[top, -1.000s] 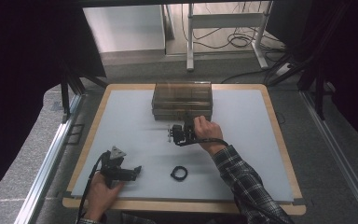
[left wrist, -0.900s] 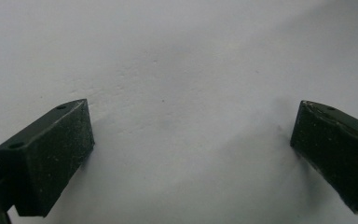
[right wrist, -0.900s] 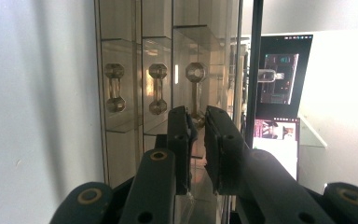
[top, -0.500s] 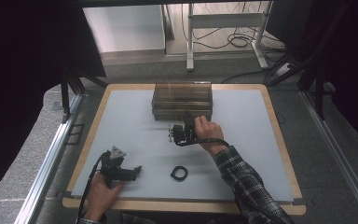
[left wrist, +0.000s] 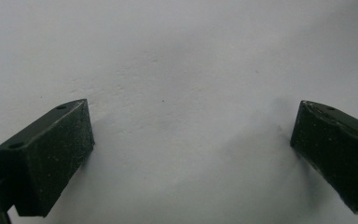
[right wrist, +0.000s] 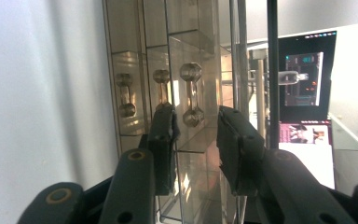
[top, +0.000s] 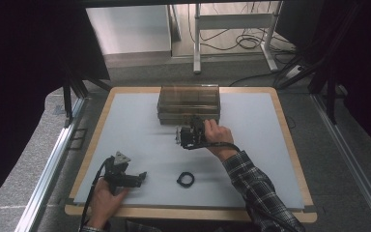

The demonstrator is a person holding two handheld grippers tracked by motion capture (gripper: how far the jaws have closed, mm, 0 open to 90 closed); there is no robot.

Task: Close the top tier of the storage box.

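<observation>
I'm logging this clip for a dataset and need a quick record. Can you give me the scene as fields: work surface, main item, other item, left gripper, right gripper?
work surface: white table with a wooden rim
main item: clear drawer box at the far middle of the table
other item: small black ring, lying alone near the front
left gripper: open, resting low over bare table
right gripper: at the box front, jaws just been opening, either side of a drawer handle, pads not pressing it

One clear plastic drawer box stands at the far middle of the table. Three dumbbell-shaped drawer handles show on its front. One black ring lies near the front edge. Two handheld grippers are present, left gripper and right gripper.
</observation>
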